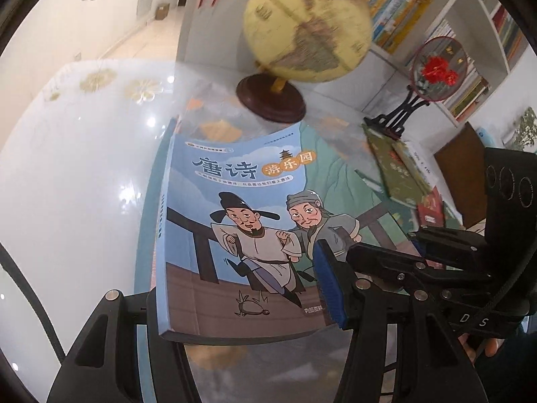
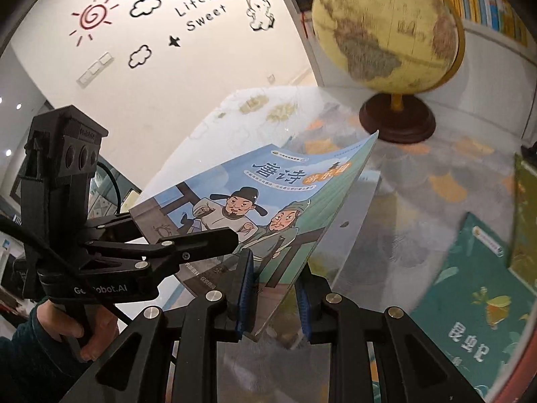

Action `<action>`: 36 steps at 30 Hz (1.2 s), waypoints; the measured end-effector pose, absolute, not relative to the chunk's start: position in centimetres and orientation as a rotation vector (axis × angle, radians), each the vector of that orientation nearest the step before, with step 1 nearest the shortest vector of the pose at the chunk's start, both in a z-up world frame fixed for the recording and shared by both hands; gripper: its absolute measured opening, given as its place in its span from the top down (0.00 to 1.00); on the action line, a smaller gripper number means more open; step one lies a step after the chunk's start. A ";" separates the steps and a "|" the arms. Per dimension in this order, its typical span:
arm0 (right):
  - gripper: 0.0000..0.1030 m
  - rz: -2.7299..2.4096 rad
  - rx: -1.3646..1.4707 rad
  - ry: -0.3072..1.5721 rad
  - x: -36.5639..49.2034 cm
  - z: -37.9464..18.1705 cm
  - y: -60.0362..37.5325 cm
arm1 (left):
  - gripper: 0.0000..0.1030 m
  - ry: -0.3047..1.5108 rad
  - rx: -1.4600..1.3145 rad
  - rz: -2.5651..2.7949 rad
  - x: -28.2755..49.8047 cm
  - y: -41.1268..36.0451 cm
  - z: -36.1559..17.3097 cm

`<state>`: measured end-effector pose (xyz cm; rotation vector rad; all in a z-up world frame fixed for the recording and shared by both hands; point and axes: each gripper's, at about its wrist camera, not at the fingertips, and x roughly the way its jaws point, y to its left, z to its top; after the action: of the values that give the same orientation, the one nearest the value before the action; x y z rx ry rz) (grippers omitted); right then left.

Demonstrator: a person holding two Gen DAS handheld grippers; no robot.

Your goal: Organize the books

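A: Item one, the grippers?
B: Right gripper (image 2: 273, 294): blue pads clenched on the near right edge of the book (image 2: 268, 208), cover and pages between them. Left gripper (image 1: 245, 288): spread across the book's width, one finger at the spine side, the blue-padded finger (image 1: 330, 285) lying over the cover; whether it presses the book I cannot tell. A hand (image 2: 80, 322) grips the left gripper's handle.

A: Where does the book lie?
B: Lifted off the surface (image 1: 84, 168), tilted, right edge bowed upward. Its long axis runs from the grippers away toward the globe (image 1: 307, 25). Both grippers sit at the near end, left at the spine side, right at the open edge. My reading: the next move depends on carrying it flat between the two.

A: Writing?
B: Cover title in Chinese, 唐诗游乐园, two cartoon men in robes. Left gripper body marked "robot.AI", partly hidden. Wall decal (image 2: 201, 10): "Life is Sweet", with sun and clouds.

A: Further out?
B: Green book (image 2: 476, 295) flat on the surface at right, Chinese title seen upside down. More books (image 1: 402, 174) fanned near a round red-flower fan (image 1: 436, 70) on a black stand. Shelves (image 1: 476, 43) of books far right, behind the globe.
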<state>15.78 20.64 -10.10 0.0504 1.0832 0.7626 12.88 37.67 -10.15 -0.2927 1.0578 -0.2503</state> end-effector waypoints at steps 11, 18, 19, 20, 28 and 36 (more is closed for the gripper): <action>0.75 0.695 0.062 1.175 17.1 -14.0 21.9 | 0.48 1.141 -0.355 -0.266 12.5 39.0 -14.2; 0.63 0.662 0.031 1.287 16.1 -17.0 22.2 | 0.45 1.146 -0.401 -0.211 10.4 40.3 -15.5; 0.63 0.656 0.033 1.285 15.6 -17.1 21.8 | 0.45 1.145 -0.401 -0.202 10.1 40.5 -15.6; 0.63 0.647 0.043 1.274 14.9 -17.0 21.0 | 0.45 1.142 -0.401 -0.187 9.4 40.8 -15.5; 0.63 0.597 0.123 1.155 8.2 -17.3 16.7 | 0.45 1.155 -0.446 -0.085 3.8 40.8 -16.1; 0.63 0.580 -0.152 1.008 -2.2 -18.8 14.6 | 0.45 1.185 -0.426 -0.048 -1.2 36.0 -15.8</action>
<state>-2.16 14.61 -18.78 -0.1519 1.0076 0.5803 -1.22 35.97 -15.81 -0.4260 1.1847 -0.0481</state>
